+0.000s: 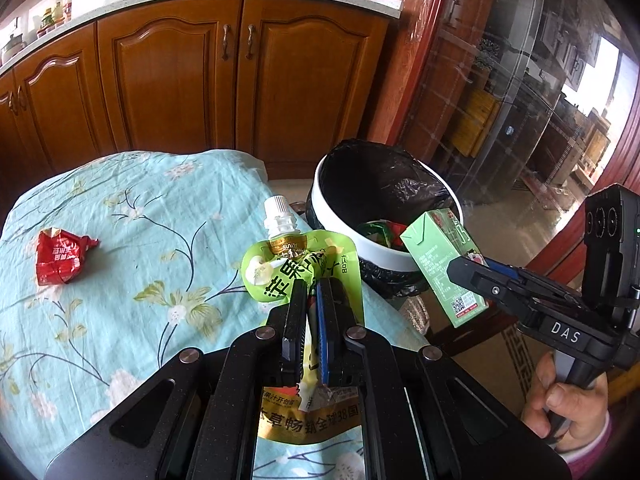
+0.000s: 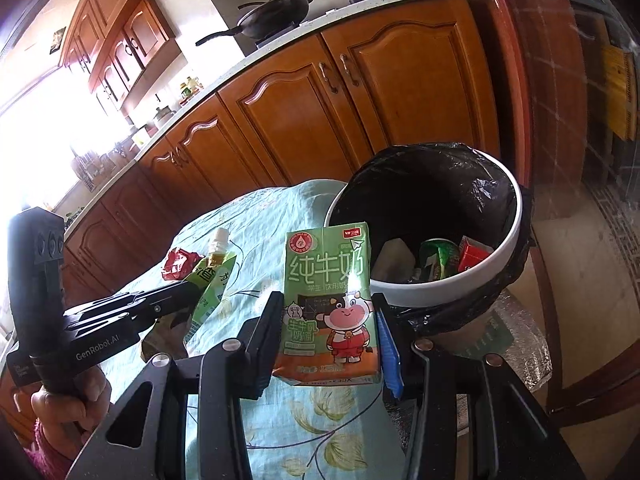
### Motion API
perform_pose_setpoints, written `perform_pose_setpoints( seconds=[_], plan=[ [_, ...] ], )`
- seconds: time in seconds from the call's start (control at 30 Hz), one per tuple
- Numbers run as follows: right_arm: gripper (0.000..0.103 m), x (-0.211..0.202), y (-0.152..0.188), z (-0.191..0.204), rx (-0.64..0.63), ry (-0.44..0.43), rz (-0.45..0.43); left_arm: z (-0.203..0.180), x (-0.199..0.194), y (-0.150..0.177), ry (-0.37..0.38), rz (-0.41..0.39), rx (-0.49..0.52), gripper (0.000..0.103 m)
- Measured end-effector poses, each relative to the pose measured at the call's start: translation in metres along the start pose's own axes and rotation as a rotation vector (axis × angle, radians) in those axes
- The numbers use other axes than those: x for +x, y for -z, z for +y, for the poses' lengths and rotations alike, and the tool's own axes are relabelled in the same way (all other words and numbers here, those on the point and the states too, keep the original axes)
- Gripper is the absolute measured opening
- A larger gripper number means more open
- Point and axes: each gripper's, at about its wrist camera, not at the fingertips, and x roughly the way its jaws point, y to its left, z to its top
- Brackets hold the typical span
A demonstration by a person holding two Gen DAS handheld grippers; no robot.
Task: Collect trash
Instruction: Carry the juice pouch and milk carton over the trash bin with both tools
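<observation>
My left gripper is shut on a green drink pouch with a white spout, held above the table's right edge; it also shows in the right wrist view. My right gripper is shut on a green milk carton, held upright just in front of the bin; the carton shows in the left wrist view. The white trash bin with a black liner stands beside the table and holds several wrappers. A crumpled red wrapper lies on the tablecloth at the left.
The table has a light blue floral cloth. Wooden kitchen cabinets stand behind it. A red-framed glass door is at the right. A pan and pot sit on the counter.
</observation>
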Motion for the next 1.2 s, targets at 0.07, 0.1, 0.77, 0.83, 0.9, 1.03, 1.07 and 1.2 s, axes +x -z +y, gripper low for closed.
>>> perform_pose_setpoints(
  seconds=[0.07, 0.1, 0.77, 0.83, 0.9, 1.03, 1.07, 1.2],
  plan=[
    [0.044, 0.000, -0.001, -0.003, 0.005, 0.002, -0.003, -0.002, 0.003, -0.002, 0.002, 0.002, 0.002, 0.004],
    [0.044, 0.000, -0.002, -0.004, 0.006, 0.004, -0.004, -0.003, 0.004, -0.003, 0.003, 0.003, 0.003, 0.004],
    [0.044, -0.002, -0.018, -0.030, 0.037, 0.036, -0.029, -0.025, 0.023, -0.035, 0.030, -0.003, 0.038, 0.004],
    [0.044, -0.002, -0.021, -0.035, 0.043, 0.038, -0.031, -0.029, 0.026, -0.041, 0.035, -0.004, 0.043, 0.004],
    [0.044, -0.001, -0.025, -0.040, 0.052, 0.041, -0.033, -0.032, 0.029, -0.048, 0.041, -0.007, 0.046, 0.004],
    [0.044, 0.000, -0.035, -0.048, 0.061, 0.050, -0.043, -0.039, 0.039, -0.064, 0.064, -0.005, 0.047, 0.004],
    [0.044, 0.001, -0.038, -0.050, 0.063, 0.052, -0.043, -0.041, 0.042, -0.068, 0.071, -0.003, 0.046, 0.004],
    [0.044, 0.006, -0.048, -0.058, 0.070, 0.062, -0.045, -0.054, 0.056, -0.083, 0.081, 0.004, 0.056, 0.004]
  ],
)
